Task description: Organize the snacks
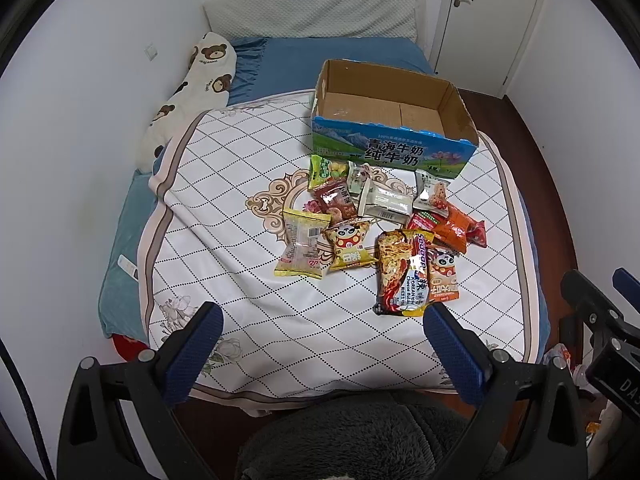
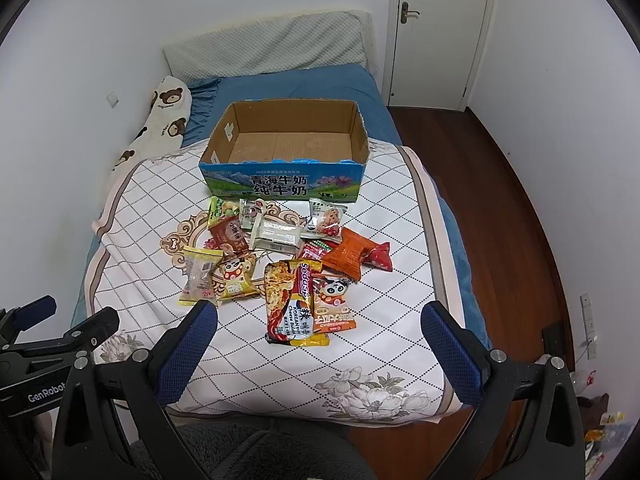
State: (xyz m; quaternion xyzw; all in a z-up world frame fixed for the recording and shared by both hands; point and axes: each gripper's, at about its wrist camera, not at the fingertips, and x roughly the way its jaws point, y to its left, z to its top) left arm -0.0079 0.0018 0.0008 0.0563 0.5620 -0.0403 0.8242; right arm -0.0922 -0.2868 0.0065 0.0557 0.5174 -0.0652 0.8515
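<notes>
Several snack packets lie in a loose pile on the white quilt (image 1: 248, 292) (image 2: 392, 280) of the bed. A long noodle packet (image 1: 402, 272) (image 2: 294, 302) is nearest, with panda packets (image 1: 350, 246) (image 2: 334, 304), a clear yellow-edged packet (image 1: 302, 248) (image 2: 198, 276) and an orange packet (image 1: 454, 226) (image 2: 346, 258) around it. Behind the pile stands an empty open cardboard milk box (image 1: 390, 152) (image 2: 280, 182). My left gripper (image 1: 322, 314) and right gripper (image 2: 318, 312) both hover open over the quilt's near end, short of the pile, holding nothing.
A bear-print pillow (image 1: 192, 92) (image 2: 160, 120) lies along the left wall. Blue bedding (image 1: 328, 56) and a grey headboard cushion (image 2: 272, 44) are behind the box. A door (image 2: 440, 28) and wooden floor (image 2: 500, 184) lie to the right. A grey fleece garment (image 1: 360, 436) fills the bottom edge.
</notes>
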